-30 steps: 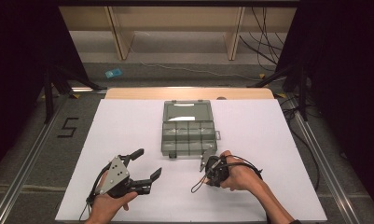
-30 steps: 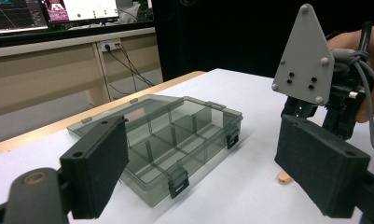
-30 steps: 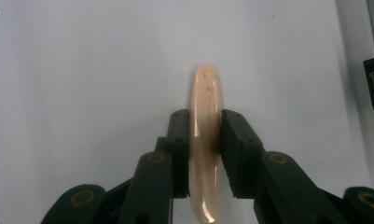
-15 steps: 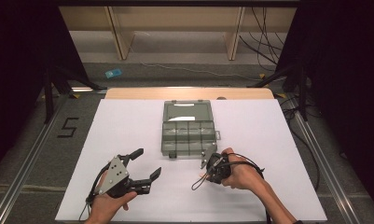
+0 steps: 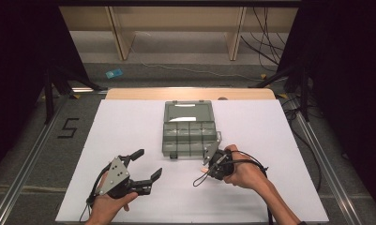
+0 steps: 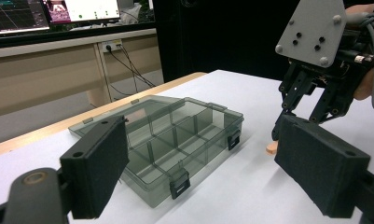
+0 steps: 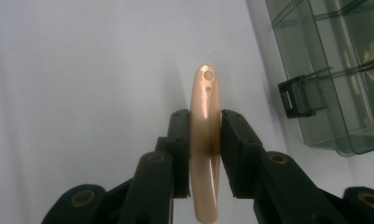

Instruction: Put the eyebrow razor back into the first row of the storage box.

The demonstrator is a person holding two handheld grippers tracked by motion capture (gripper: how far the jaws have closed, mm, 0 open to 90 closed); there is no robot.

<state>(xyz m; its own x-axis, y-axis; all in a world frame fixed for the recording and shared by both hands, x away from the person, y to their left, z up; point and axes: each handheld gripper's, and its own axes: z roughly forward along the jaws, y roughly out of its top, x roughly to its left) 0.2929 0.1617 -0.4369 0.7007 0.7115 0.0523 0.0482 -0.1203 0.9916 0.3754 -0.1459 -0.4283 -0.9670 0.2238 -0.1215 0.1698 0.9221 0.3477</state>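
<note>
Right tool (image 7: 205,140) clenched on a thin peach-coloured piece (image 7: 204,140), held edge-on, long axis running away along the jaws, low over the white worktop (image 5: 129,126). Clear compartment box (image 5: 189,135) lies just beside it, lid open; right hand is the nearer one. Left tool (image 5: 146,169) released, holding nothing, well apart. The piece's near end is cut off; what it is stays unclear.

Left hand-held gripper (image 5: 146,165) jaws apart, right hand-held gripper (image 5: 205,165) clamped
</note>
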